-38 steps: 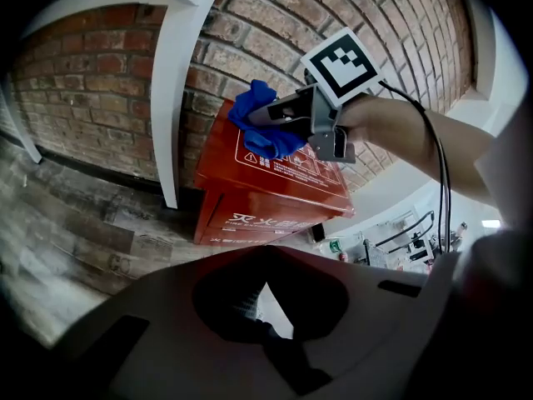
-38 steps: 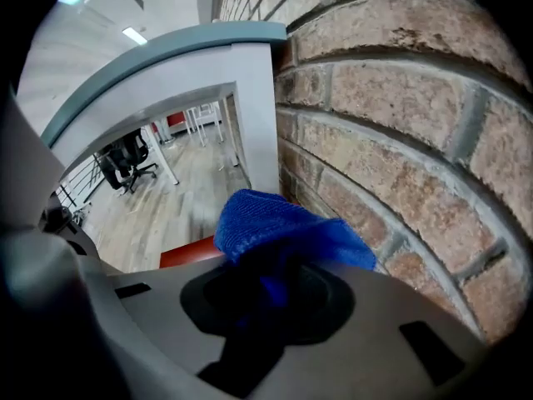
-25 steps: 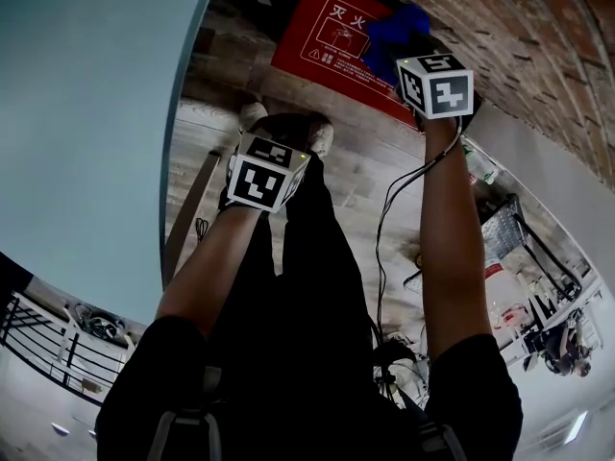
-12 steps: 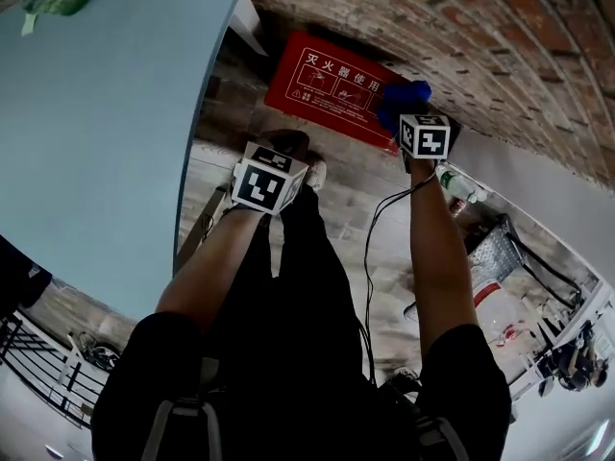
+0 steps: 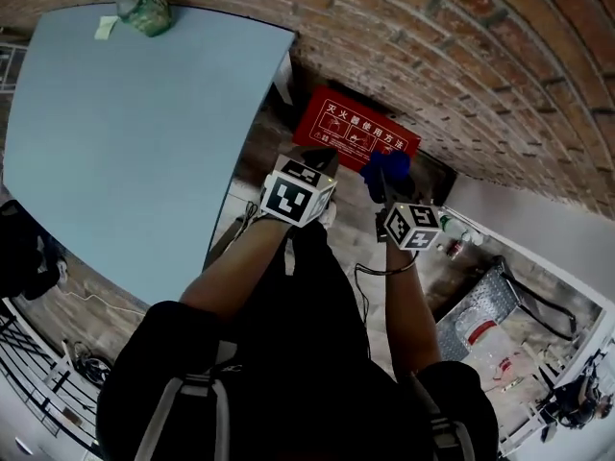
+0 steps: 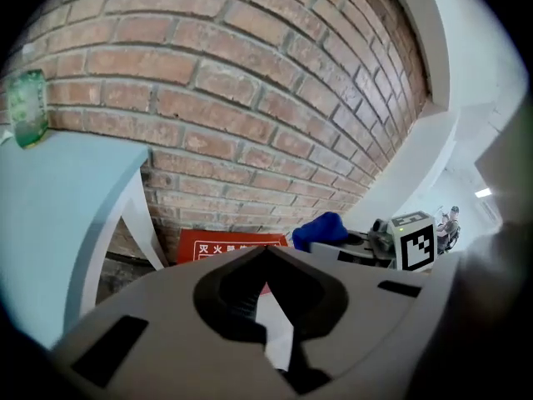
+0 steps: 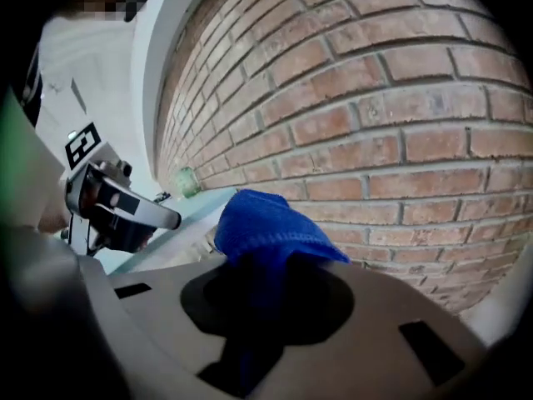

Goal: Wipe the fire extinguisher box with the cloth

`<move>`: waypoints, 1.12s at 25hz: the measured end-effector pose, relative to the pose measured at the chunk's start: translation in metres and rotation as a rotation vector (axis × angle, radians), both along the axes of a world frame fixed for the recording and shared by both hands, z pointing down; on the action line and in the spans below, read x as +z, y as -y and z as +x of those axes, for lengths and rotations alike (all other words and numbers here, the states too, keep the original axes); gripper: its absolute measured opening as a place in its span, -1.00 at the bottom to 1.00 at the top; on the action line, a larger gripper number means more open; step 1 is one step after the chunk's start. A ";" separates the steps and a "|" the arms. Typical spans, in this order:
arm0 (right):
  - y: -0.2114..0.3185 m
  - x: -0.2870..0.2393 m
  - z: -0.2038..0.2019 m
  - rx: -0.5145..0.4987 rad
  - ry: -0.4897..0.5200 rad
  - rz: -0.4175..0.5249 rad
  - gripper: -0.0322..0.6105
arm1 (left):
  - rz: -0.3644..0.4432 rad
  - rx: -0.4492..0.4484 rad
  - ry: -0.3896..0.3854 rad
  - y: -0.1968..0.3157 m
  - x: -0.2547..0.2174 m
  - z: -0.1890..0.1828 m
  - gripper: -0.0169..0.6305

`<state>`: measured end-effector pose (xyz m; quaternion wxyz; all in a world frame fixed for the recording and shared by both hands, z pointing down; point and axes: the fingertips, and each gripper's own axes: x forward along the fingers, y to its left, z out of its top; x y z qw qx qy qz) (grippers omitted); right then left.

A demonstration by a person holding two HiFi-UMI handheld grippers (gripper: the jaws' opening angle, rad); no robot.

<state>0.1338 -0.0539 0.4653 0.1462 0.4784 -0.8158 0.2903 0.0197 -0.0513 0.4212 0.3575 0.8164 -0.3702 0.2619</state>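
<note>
The red fire extinguisher box (image 5: 357,131) with white print stands on the floor against the brick wall; it also shows low in the left gripper view (image 6: 223,247). My right gripper (image 7: 262,261) is shut on a blue cloth (image 7: 268,227), held up in the air facing the bricks. In the head view the cloth (image 5: 387,173) hangs just in front of the box's right end, apart from it. My left gripper (image 6: 266,252) has its jaws together with nothing between them; its marker cube (image 5: 296,197) sits left of the right one (image 5: 410,227).
A light blue table (image 5: 144,133) fills the left, with a green bottle (image 5: 144,10) at its far corner. The table's white leg (image 6: 137,215) stands left of the box. Bottles and clutter (image 5: 461,233) lie on the floor to the right.
The right gripper has drawn the cloth back off the box's right end toward the person and lifted it. Both grippers now face the wall, and the head view has tilted up.
</note>
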 end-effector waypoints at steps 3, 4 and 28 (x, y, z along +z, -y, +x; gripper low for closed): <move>0.000 -0.047 -0.010 -0.021 0.012 0.048 -0.60 | 0.045 0.011 -0.014 0.001 -0.035 0.006 -0.93; 0.001 -0.063 -0.012 -0.031 -0.002 0.078 -0.60 | 0.067 0.023 -0.005 0.001 -0.047 0.007 -0.93; 0.019 -0.274 0.002 0.056 -0.047 0.410 -0.60 | 0.342 0.209 -0.009 0.017 -0.194 0.057 -0.93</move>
